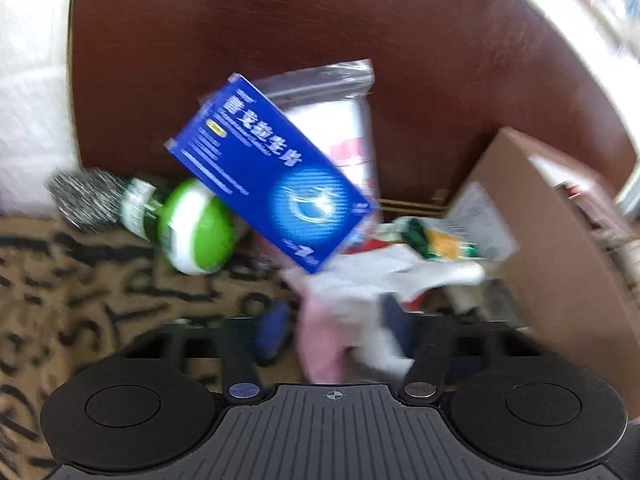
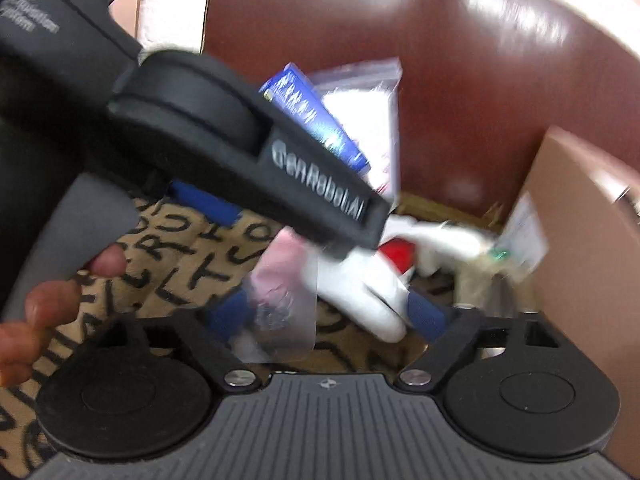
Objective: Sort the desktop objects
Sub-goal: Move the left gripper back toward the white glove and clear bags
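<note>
A: Left wrist view. Left gripper (image 1: 332,328), blue pads spread, with a soft white-and-pink packet (image 1: 344,320) between them. I cannot tell whether the pads touch it. Beyond it a blue box (image 1: 272,184) tilts over a clear zip bag (image 1: 344,120). A green-and-white ball (image 1: 200,226) and a steel scourer (image 1: 86,196) sit toward the left of the lettered mat (image 1: 80,300). A cardboard box (image 1: 560,240) stands at the right edge.

B: Right wrist view?

A: Right gripper (image 2: 332,316) spread wide around a clear bag (image 2: 280,320) and the white packet, not closed on either. The left gripper's black body crosses the top left, with the person's hand (image 2: 44,312) on its grip.

B: Risks?

A: Both tools crowd one pile. Judgement: they could collide, or one could pull the packet and topple the blue box. Motion blur limits certainty.
</note>
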{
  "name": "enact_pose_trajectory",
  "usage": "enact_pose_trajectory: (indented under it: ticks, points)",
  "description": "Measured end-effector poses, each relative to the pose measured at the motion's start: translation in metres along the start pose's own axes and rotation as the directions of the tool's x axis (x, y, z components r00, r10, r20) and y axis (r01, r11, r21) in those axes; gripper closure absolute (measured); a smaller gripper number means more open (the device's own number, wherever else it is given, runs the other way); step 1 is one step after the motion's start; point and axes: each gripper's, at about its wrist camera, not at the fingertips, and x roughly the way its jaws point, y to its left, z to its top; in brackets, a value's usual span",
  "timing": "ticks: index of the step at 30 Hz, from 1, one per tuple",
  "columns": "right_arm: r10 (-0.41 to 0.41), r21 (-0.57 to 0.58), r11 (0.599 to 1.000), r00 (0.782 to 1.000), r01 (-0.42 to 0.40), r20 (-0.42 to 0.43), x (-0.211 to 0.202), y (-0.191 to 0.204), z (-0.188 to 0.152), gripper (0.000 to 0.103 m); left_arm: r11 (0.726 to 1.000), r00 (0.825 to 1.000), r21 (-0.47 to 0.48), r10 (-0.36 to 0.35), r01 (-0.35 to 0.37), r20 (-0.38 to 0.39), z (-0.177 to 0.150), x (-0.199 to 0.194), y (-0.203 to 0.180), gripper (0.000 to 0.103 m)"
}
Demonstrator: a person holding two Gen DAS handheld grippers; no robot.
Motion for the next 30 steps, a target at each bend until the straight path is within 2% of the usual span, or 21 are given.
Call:
enact_pose_trajectory:
  ticks: [1,2,3,4,5,10,12,17,18,19,20,21,22,23,24,27,30]
  points:
    - [0.023,-0.012,1.0,1.0,-0.023,0.0,-0.002,0.001,-0.001,0.041,1.0,1.0,-0.017,0.0,0.0,0.0,-0.001,-0.002,0.0,0.075]
    - [0.071,-0.023,0.997,0.998,-0.071,-0.004,-0.004,0.002,-0.002,0.066,1.0,1.0,-0.014,0.013,-0.013,0.006,-0.003,-0.005,-0.003,0.083]
    - [0.096,-0.028,0.995,0.995,-0.096,-0.002,-0.008,0.003,-0.004,0.071,1.0,1.0,-0.004,0.028,-0.028,0.007,-0.007,-0.008,-0.006,0.088]
    - [0.094,-0.049,0.994,0.996,-0.094,-0.002,-0.012,0.006,-0.005,0.075,0.999,0.999,-0.003,0.036,-0.036,0.005,-0.011,-0.011,-0.009,0.097]
    - [0.093,-0.077,0.993,0.996,-0.093,0.001,-0.018,0.009,-0.007,0.086,1.0,1.0,-0.003,0.029,-0.029,0.002,-0.016,-0.016,-0.012,0.103]
    - [0.178,-0.1,0.979,0.984,-0.178,-0.013,-0.053,0.017,-0.023,0.09,1.0,1.0,-0.01,0.005,-0.005,0.004,-0.047,-0.051,-0.026,0.103]
    - [0.211,-0.109,0.971,0.977,-0.212,-0.021,-0.07,0.022,-0.032,0.097,1.0,1.0,-0.026,-0.003,0.004,0.013,-0.062,-0.066,-0.03,0.103]
    - [0.275,-0.148,0.948,0.96,-0.281,-0.062,-0.105,0.04,-0.062,0.097,0.999,1.0,-0.042,0.018,-0.017,0.015,-0.098,-0.097,-0.045,0.103]
    - [0.273,-0.152,0.948,0.96,-0.279,-0.063,-0.111,0.042,-0.067,0.096,0.999,1.0,-0.039,0.016,-0.016,0.013,-0.102,-0.102,-0.047,0.099]
    - [0.265,-0.159,0.949,0.962,-0.271,-0.062,-0.116,0.043,-0.072,0.096,0.999,1.0,-0.029,0.018,-0.017,0.012,-0.105,-0.104,-0.051,0.079]
    - [0.254,-0.162,0.951,0.965,-0.262,-0.066,-0.12,0.043,-0.075,0.096,0.999,0.999,-0.022,0.031,-0.031,0.015,-0.106,-0.106,-0.054,0.071]
    - [0.247,-0.162,0.953,0.967,-0.255,-0.066,-0.124,0.046,-0.075,0.087,0.999,0.999,-0.013,0.045,-0.045,0.021,-0.106,-0.107,-0.057,0.065]
    - [0.234,-0.162,0.957,0.97,-0.241,-0.059,-0.127,0.048,-0.07,0.078,0.998,0.998,-0.016,0.056,-0.055,0.019,-0.104,-0.107,-0.057,0.053]
    - [0.204,-0.159,0.965,0.978,-0.207,-0.038,-0.131,0.045,-0.07,0.057,0.998,0.998,-0.022,0.055,-0.055,0.029,-0.101,-0.107,-0.058,0.047]
    - [0.162,-0.158,0.974,0.987,-0.16,-0.003,-0.138,0.044,-0.07,0.049,0.998,0.998,-0.029,0.055,-0.054,0.039,-0.098,-0.107,-0.058,0.046]
    - [0.04,-0.152,0.988,0.995,-0.025,0.096,-0.156,0.037,-0.067,0.048,0.997,0.996,-0.037,0.064,-0.062,0.061,-0.084,-0.099,-0.059,0.044]
    - [-0.102,-0.134,0.983,0.983,0.123,0.155,-0.143,0.024,-0.055,0.043,0.996,0.994,-0.041,0.08,-0.077,0.076,-0.069,-0.084,-0.057,0.041]
